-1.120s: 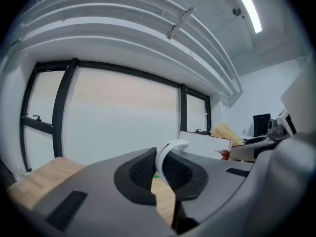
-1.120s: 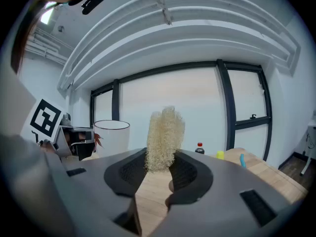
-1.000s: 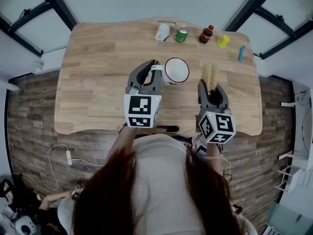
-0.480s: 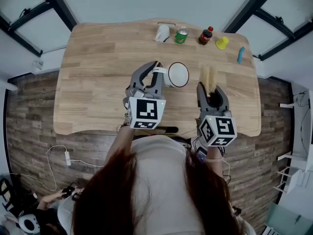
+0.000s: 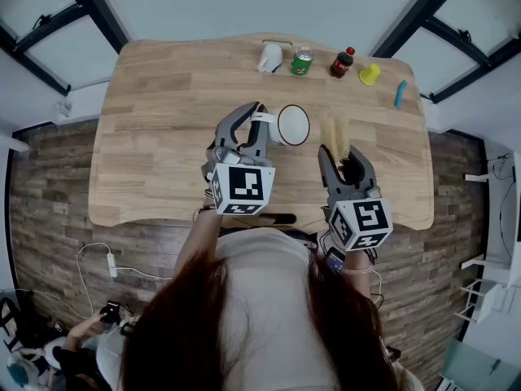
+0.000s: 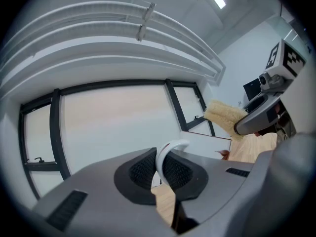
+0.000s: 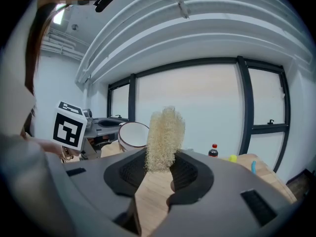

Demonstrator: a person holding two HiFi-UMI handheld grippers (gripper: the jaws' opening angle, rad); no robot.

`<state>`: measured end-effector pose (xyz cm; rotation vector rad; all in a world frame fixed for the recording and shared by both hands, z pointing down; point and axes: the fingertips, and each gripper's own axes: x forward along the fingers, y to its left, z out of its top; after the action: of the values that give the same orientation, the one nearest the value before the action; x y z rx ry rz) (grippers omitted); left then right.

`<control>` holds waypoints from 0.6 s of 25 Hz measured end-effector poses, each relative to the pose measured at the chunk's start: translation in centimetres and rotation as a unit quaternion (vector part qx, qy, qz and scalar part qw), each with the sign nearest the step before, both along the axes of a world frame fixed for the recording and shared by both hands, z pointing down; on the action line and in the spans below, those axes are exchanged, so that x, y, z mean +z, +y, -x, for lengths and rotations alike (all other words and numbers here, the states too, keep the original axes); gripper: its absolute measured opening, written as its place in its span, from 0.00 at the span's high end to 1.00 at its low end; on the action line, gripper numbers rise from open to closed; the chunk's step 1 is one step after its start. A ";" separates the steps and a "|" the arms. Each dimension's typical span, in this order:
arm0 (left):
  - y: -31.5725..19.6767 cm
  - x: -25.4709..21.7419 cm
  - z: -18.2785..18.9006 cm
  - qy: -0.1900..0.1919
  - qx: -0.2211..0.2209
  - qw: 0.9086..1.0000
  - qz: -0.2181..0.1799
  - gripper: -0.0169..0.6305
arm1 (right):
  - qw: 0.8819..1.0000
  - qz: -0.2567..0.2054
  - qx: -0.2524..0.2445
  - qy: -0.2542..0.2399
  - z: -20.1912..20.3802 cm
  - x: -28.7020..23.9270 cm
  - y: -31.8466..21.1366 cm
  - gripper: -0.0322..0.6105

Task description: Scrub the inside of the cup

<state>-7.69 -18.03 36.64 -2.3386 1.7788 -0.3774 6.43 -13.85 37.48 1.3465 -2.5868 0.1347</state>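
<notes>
Nearest the person, the left hand-held gripper [image 5: 254,119] is clamped on the thin white handle [image 6: 168,153] of the cup [image 5: 293,125]. The right hand-held gripper [image 5: 343,158] is closed on the lower end of a pale, fibrous scrubber [image 5: 335,134], which sticks out past the jaws toward 12 o'clock. The cup is white with a dark rim (seen best from the right gripper view) and sits at about 12 o'clock from the person, over the middle of the wooden surface [image 5: 163,120]. It is tipped so its mouth faces 3 o'clock, toward the scrubber. The scrubber is near the rim but outside the cup, not touching it. Along the far edge, from 12 round to 2 o'clock, stand a white mug [image 5: 270,55], a green can [image 5: 302,59], a dark bottle [image 5: 343,59], a small yellow thing [image 5: 370,72] and a blue thing [image 5: 400,90].
</notes>
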 end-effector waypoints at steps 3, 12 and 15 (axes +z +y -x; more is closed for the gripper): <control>0.0 0.2 -0.2 -0.011 0.003 1.000 -0.001 0.93 | 1.000 0.005 -0.015 0.006 0.7 0.3 0.3 0.73; -0.2 0.4 -0.3 -0.037 0.003 0.999 -0.006 0.93 | 0.997 0.020 -0.067 0.036 2.3 0.9 1.3 0.73; -0.1 0.3 -0.5 -0.046 0.005 0.999 -0.009 0.93 | 0.995 0.028 -0.080 0.045 2.6 1.2 1.6 0.73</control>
<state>-7.21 -18.12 36.92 -2.2779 1.7220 -0.4576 3.84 -12.29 38.67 1.0960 -2.5818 0.1159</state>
